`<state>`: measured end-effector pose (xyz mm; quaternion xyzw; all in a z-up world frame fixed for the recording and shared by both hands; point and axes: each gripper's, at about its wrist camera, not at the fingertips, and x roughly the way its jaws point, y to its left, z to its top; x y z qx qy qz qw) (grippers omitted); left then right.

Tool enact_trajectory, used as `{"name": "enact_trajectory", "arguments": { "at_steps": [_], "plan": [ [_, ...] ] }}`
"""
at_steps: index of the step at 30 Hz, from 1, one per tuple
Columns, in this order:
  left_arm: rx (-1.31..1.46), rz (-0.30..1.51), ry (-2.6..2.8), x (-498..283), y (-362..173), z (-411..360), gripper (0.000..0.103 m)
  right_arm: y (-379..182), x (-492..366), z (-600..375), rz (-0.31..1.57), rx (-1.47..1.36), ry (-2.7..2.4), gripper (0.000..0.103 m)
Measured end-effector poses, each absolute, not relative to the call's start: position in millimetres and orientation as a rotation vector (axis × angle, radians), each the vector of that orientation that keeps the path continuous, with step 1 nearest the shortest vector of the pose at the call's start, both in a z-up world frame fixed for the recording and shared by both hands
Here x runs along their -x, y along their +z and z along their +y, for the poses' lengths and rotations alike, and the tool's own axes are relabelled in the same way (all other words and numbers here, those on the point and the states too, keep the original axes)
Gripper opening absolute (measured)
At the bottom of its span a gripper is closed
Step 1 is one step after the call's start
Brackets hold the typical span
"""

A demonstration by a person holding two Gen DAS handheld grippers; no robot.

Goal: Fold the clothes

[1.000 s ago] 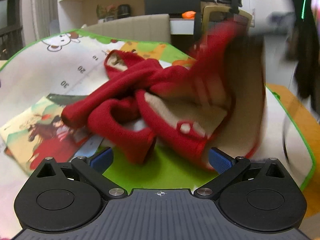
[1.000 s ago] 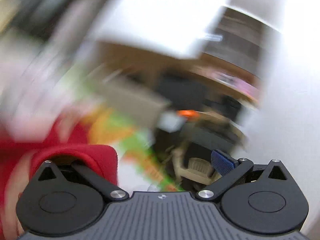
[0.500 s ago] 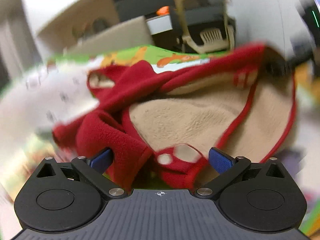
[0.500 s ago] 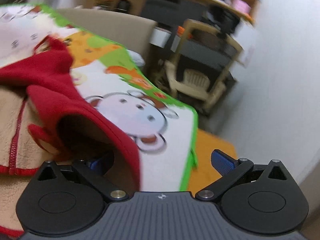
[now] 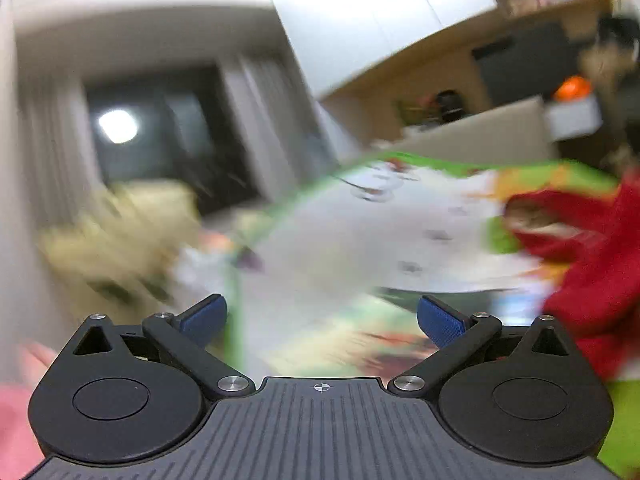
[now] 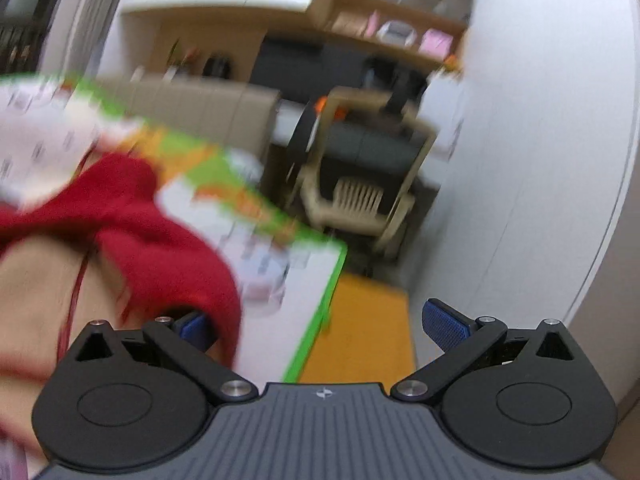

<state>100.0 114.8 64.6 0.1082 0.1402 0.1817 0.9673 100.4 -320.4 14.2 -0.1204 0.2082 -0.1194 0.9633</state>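
Red fleece jacket with beige lining, no longer raised, is draped over the cartoon-printed mat; left gripper, swung away, and right gripper gape empty, so a regrasp seems needed.

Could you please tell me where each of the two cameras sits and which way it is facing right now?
Left wrist: on the left gripper, facing the mat's left edge; jaws open, empty.
Right wrist: on the right gripper, facing the beige plastic chair; jaws open, red cloth across one blue pad.
Shared: red fleece jacket, green-edged cartoon play mat.
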Motion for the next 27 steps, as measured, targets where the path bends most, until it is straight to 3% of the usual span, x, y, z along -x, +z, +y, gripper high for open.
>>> {"name": "enact_trajectory", "arguments": {
  "at_steps": [5,10,13,17,20,25,27],
  "plan": [
    [-0.271,0.37,-0.115,-80,38,25,0.103,12,-109,-305,0.415,0.329,-0.269,0.103],
    [-0.422,0.489,-0.339,-90,-16,-64,0.103,-12,-164,-288,0.563,0.598,-0.235,0.103],
    [-0.559,0.532,-0.346,-110,-45,-86,0.103,6,-173,-288,0.471,0.605,-0.285,0.103],
    [-0.629,0.479,-0.109,-146,-50,-59,0.103,93,-145,-315,0.218,0.27,-0.294,0.103],
    [-0.57,0.407,0.014,-145,-17,-14,0.103,114,-121,-314,0.175,0.302,-0.267,0.103],
    [-0.471,0.289,0.165,-131,42,62,0.103,81,-90,-288,0.377,0.482,-0.105,0.103],
    [-0.5,0.356,0.105,-122,36,70,0.103,53,-90,-272,0.471,0.563,-0.073,0.103]
  ]
}}
